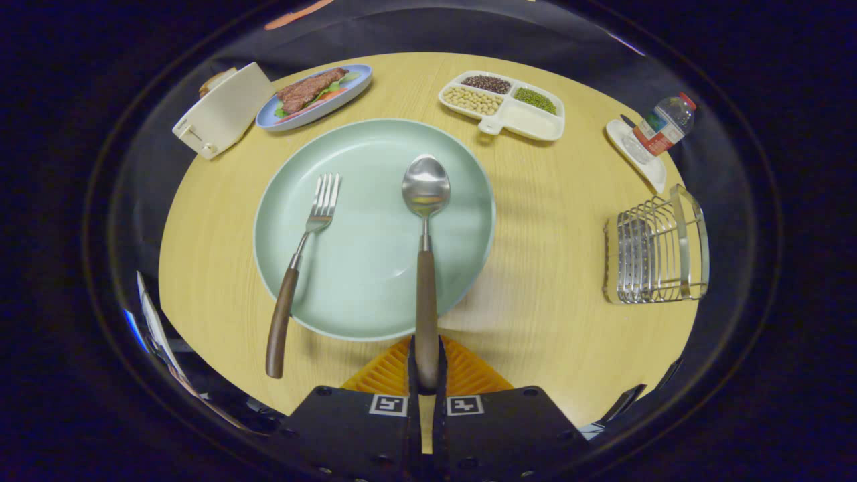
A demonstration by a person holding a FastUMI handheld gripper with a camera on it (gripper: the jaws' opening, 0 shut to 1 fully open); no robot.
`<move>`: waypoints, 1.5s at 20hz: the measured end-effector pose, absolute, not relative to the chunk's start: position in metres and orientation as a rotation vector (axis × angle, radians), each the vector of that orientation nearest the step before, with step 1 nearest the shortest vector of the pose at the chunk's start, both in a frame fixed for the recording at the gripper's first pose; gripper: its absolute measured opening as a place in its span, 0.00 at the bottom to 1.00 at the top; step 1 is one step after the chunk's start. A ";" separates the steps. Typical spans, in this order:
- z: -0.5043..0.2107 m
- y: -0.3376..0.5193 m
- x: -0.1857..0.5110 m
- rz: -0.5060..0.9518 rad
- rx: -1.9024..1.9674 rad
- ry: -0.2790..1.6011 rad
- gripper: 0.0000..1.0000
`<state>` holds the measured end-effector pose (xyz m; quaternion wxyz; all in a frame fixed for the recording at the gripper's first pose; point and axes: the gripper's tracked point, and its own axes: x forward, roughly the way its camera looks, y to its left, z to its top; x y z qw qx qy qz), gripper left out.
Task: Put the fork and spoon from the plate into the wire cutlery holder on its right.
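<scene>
A pale green plate [462, 174] lies on the round wooden table [549, 281]. A spoon [426, 201] with a brown wooden handle lies with its bowl on the plate and its handle reaching back over the near rim. My gripper [426, 365] is shut on the end of that handle, one finger on each side. A fork [301, 254] with a matching handle lies to the left of the spoon, tines on the plate, handle hanging over the rim onto the table. The wire cutlery holder [659, 248] stands to the right of the plate, apart from it.
Beyond the plate are a blue dish [315, 97] with meat and vegetables, a white toaster [221, 110] at far left, a white divided tray [505, 104] of beans, and a small bottle [664, 124] by a white dish at far right.
</scene>
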<state>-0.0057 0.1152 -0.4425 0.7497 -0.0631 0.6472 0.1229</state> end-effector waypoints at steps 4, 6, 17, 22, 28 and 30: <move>-0.429 0.110 -0.006 0.270 -0.120 1.373 0.01; -0.420 0.108 -0.007 0.288 -0.126 1.344 0.01; -0.364 0.077 -0.016 0.256 -0.063 1.207 0.01; -0.340 0.051 -0.021 0.218 -0.006 1.175 0.01; -0.310 0.007 -0.022 0.152 0.071 1.133 0.01; -0.304 -0.011 -0.021 0.129 0.072 1.112 0.01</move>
